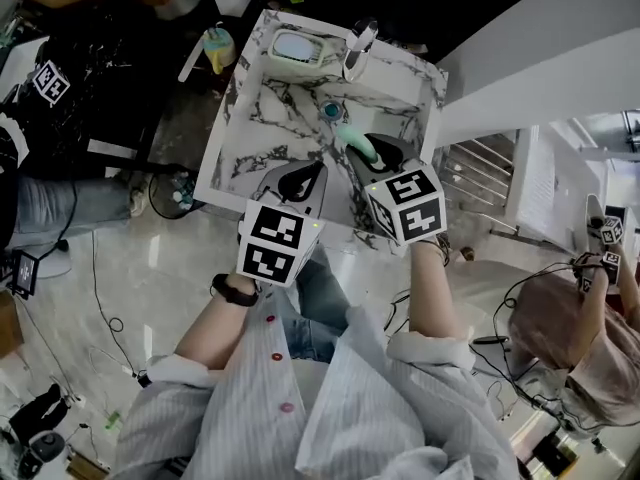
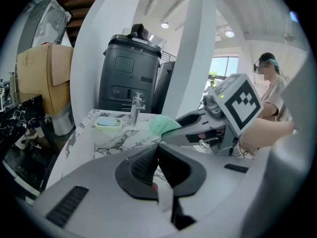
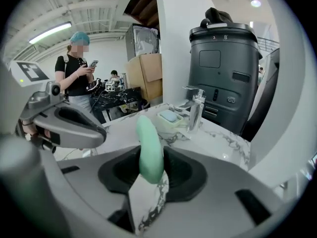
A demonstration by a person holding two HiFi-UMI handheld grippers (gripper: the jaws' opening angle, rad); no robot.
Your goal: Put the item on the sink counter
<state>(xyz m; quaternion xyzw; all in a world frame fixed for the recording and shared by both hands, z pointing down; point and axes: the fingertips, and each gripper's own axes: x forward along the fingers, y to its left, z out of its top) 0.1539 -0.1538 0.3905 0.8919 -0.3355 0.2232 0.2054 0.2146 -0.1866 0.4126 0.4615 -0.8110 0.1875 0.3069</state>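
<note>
The item is a mint-green oblong piece (image 1: 355, 140), and my right gripper (image 1: 365, 150) is shut on it above the white marble sink counter (image 1: 250, 143). In the right gripper view it (image 3: 149, 150) stands upright between the pads, sticking out past the fingertips of the right gripper (image 3: 151, 168). The left gripper view catches the green end (image 2: 161, 125) poking from the right gripper (image 2: 198, 125). My left gripper (image 1: 318, 171) hovers beside it over the counter's near edge. Its jaws (image 2: 156, 150) meet at the tips with nothing between them.
A chrome faucet (image 1: 360, 43) and a pale soap dish (image 1: 297, 48) sit at the counter's far side, with a drain (image 1: 331, 111) in the basin. A tall black bin (image 3: 225, 68) stands behind. A person (image 3: 77, 78) stands off to the left, another (image 1: 590, 308) at right.
</note>
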